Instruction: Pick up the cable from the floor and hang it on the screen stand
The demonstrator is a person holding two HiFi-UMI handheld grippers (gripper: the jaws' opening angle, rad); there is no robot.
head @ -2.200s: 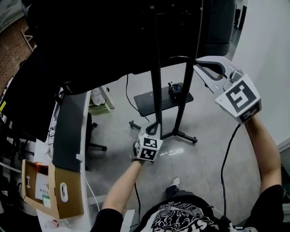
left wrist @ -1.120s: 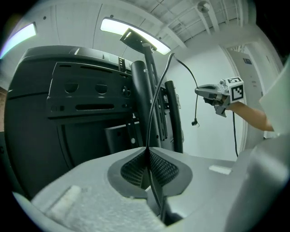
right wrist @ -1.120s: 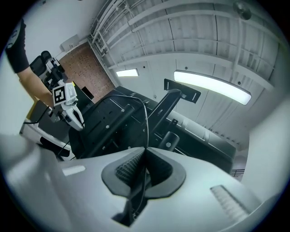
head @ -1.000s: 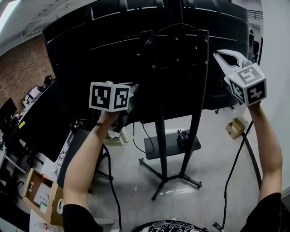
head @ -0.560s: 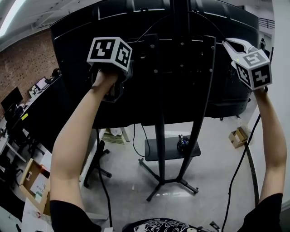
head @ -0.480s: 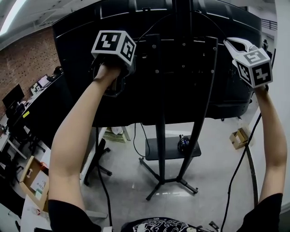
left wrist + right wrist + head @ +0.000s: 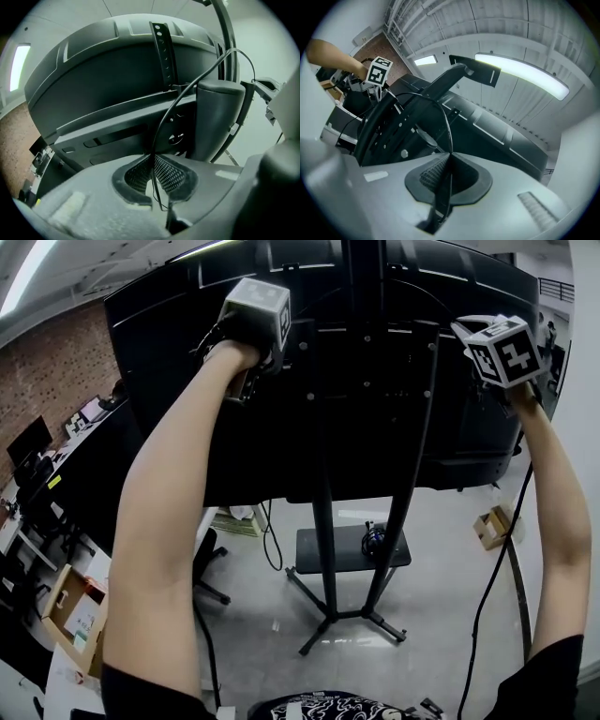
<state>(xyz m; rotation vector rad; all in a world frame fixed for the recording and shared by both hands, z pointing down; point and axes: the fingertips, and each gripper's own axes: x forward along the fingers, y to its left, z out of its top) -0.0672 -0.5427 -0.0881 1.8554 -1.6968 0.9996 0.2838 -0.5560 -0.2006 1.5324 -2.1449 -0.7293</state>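
Note:
A thin black cable (image 7: 187, 86) runs out from between the pads of my left gripper (image 7: 152, 163), up over the top of the screen stand's post (image 7: 220, 117) and down its far side. My left gripper (image 7: 274, 334) is held high against the back of the big black screen (image 7: 178, 418), shut on the cable. My right gripper (image 7: 466, 328) is up at the stand's right upright. In the right gripper view the cable (image 7: 446, 122) arcs up out of my right gripper (image 7: 447, 161), which is shut on it, toward the stand's bracket (image 7: 403, 126).
The stand's two black poles (image 7: 323, 521) go down to a splayed foot and a small black shelf (image 7: 328, 554) with a dark object on it. Cardboard boxes lie at the lower left (image 7: 70, 615) and right (image 7: 489, 521). Desks and a brick wall (image 7: 47, 371) are at the left.
Both hands have risen from low by the stand to its top. In the last half second the left gripper moved up and right, and the right gripper moved left toward the upright.

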